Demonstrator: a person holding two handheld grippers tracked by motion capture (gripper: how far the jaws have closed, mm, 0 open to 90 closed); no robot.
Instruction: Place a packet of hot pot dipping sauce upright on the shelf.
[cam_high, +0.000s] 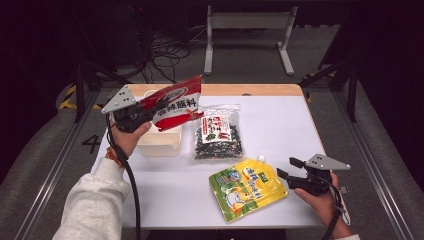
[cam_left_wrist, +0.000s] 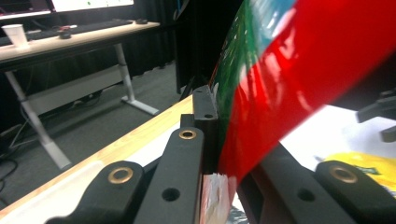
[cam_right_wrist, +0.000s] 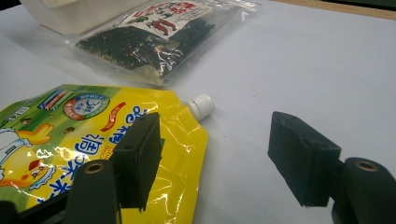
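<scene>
- The left gripper (cam_high: 150, 111) has its jaws clamped tight on the edge of the red sauce packet (cam_high: 176, 101), which hangs in the air just above the white box (cam_high: 160, 141) at the worktop's (cam_high: 280, 125) ten o'clock corner.
- The step in hand looks like dropping that packet into the box. To do it well, bring the packet square over the opening and tip its free end down first, so it slides in rather than catching on the rim.
- Let go only once most of the packet sits below the rim; it is glossy and floppy and would likely slip out sideways if dropped from height.
- In the left gripper view the film (cam_left_wrist: 299, 79) fills the gap between the jaws, so the hold seems sound.
- The right gripper (cam_high: 289, 168) rests low at four o'clock, jaws parted and empty, just beside the yellow spouted pouch (cam_high: 247, 187).
- The pouch's cap (cam_right_wrist: 201, 104) points toward the clear bag of dark spice (cam_high: 218, 132) at the centre; a grasp on the pouch's flat edge looks safer than one on the spout.
</scene>
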